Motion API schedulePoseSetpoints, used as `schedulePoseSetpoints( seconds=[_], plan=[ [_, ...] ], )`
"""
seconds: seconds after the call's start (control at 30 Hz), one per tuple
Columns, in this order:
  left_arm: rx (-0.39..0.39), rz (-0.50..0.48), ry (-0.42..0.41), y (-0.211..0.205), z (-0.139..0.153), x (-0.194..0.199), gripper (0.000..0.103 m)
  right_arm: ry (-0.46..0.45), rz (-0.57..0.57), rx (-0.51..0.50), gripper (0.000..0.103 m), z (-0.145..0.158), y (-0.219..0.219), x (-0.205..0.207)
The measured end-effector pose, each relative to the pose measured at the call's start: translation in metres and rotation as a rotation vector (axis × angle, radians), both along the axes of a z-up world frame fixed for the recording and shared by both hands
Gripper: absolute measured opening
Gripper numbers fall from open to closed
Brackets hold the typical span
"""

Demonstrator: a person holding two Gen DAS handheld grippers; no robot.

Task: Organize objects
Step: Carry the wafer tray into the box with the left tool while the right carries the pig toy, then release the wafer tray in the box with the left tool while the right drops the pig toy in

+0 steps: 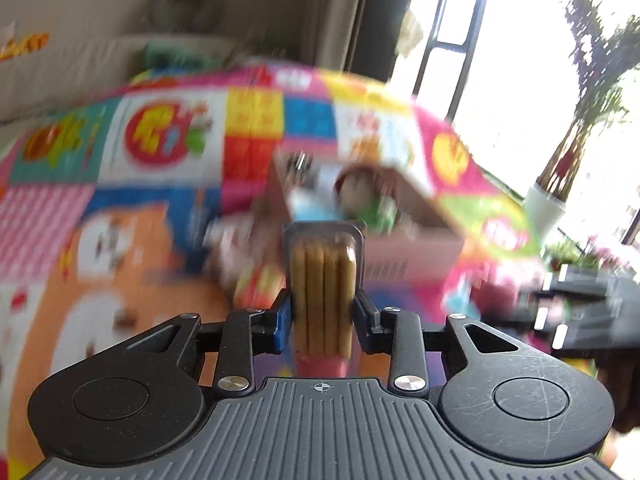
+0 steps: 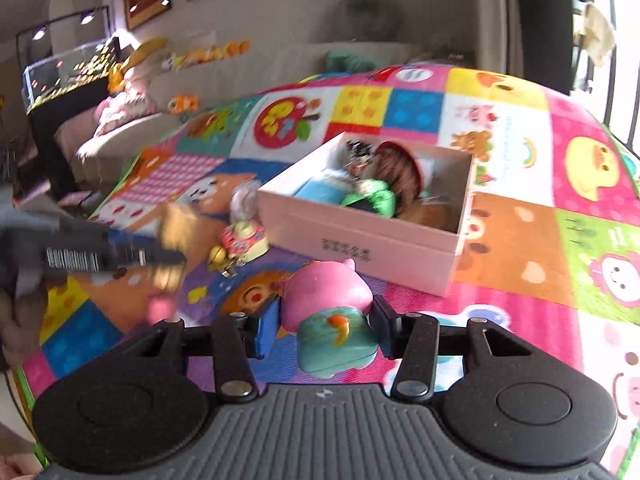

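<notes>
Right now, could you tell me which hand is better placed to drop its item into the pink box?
Probably right: its tongs hold the pink toy just before the box; the left tongs with the biscuit pack look farther back.

Bright patchwork play mat [image 2: 516, 236] under pink box [image 2: 360, 248] and small toys [image 2: 242, 242]

A clear packet of tan biscuits [image 1: 322, 280] stands on end, lifted above the play mat. A pink-headed toy figure [image 2: 326, 312] in teal lies tilted. An open pink box [image 2: 360, 240] holding jumbled toys sits mid-mat, small trinkets [image 2: 240, 246] just beside its left wall.
</notes>
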State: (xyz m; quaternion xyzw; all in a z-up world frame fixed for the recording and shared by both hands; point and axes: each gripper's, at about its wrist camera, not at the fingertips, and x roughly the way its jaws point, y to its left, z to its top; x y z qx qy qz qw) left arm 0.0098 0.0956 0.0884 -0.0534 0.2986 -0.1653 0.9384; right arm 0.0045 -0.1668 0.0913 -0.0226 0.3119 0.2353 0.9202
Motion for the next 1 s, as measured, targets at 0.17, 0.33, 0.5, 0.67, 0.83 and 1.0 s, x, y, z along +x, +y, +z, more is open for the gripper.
schedulePoseSetpoints(
  seconds=[0.17, 0.33, 0.5, 0.67, 0.83, 1.0],
  plan=[
    [0.039, -0.058, -0.025, -0.029, 0.043, 0.065, 0.035, 0.015, -0.048, 0.029, 0.048, -0.003, -0.011, 0.005],
    [0.085, -0.038, 0.056, -0.05, 0.039, 0.135, 0.035, 0.023, -0.068, 0.056, 0.048, -0.005, -0.024, 0.005],
    [0.099, -0.029, 0.074, -0.073, 0.003, 0.171, 0.037, 0.047, -0.104, 0.064, 0.048, -0.012, -0.03, 0.012],
    [0.16, 0.011, 0.14, -0.084, -0.027, 0.181, 0.039, 0.047, -0.11, 0.062, 0.048, -0.012, -0.029, 0.017],
    [0.195, -0.031, 0.184, -0.073, -0.031, 0.159, 0.037, 0.018, -0.112, 0.062, 0.048, -0.003, -0.028, 0.024],
    [0.096, -0.034, 0.051, -0.052, -0.012, 0.117, 0.036, -0.05, -0.165, 0.062, 0.048, 0.028, -0.027, 0.068]
  ],
)
